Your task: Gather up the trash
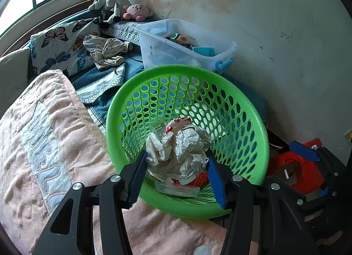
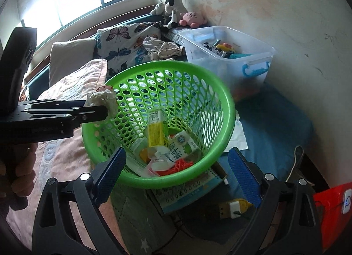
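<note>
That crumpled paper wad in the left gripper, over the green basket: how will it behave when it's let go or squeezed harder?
The crumpled paper wad looks light and soft; its creases suggest it would crush further rather than resist. It's irregular, so it probably won't roll once it lands in the green basket. It bulges past the left gripper, so it may snag briefly on a pad.

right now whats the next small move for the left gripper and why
Probably open the left gripper wider and let the crumpled wad drop. It sits between the pads over the green basket, with cartons and other trash already at the bottom. The right gripper is open and empty.
</note>
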